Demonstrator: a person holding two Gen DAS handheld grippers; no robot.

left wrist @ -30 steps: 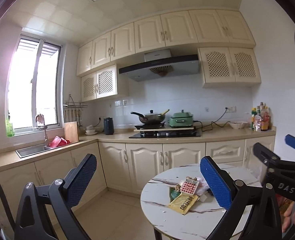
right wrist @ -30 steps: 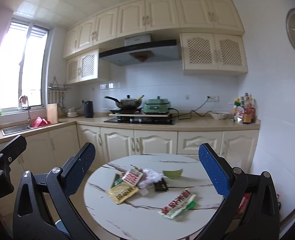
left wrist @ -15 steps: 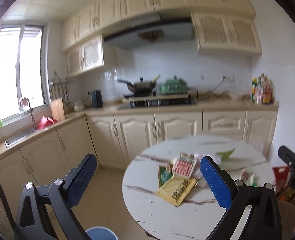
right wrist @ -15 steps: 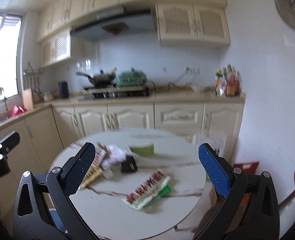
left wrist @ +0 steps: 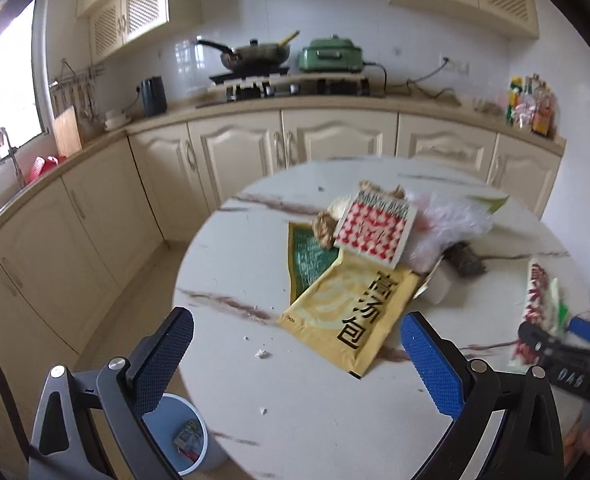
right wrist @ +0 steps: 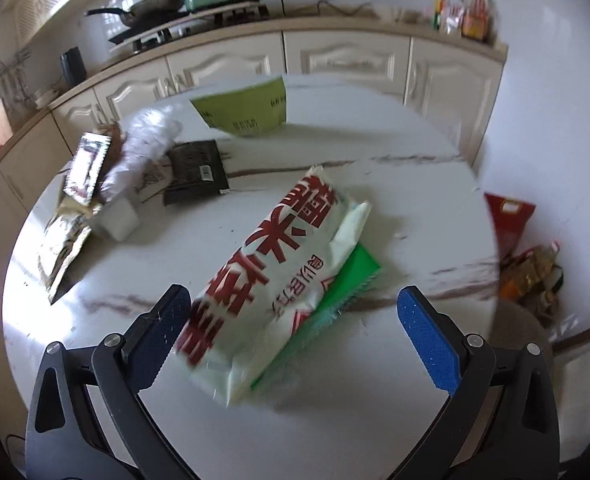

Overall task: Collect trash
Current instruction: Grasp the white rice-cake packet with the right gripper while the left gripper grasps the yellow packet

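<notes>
Wrappers litter a round marble table [left wrist: 327, 412]. In the left wrist view a yellow packet [left wrist: 351, 312] lies just ahead of my open left gripper [left wrist: 295, 364], with a red-and-white checked packet [left wrist: 375, 228], a dark green packet [left wrist: 311, 260] and crumpled white plastic [left wrist: 451, 228] behind it. In the right wrist view a white bag with red characters [right wrist: 271, 276] lies over a green wrapper [right wrist: 343, 284], its near end between the spread fingers of my open right gripper [right wrist: 295, 340]. Further back sit a black packet [right wrist: 197, 172] and a light green packet [right wrist: 247, 110].
A blue bin [left wrist: 183, 444] with some trash inside stands on the floor at the table's left edge, below my left gripper. Kitchen cabinets [left wrist: 335, 144] with a stove and pans run behind the table. Red bags [right wrist: 511, 220] sit on the floor at the right.
Both grippers have tipped down and moved in over the table. The wrappers now fill the views, and the white bag has come between the right gripper's fingers. Both stayed open.
</notes>
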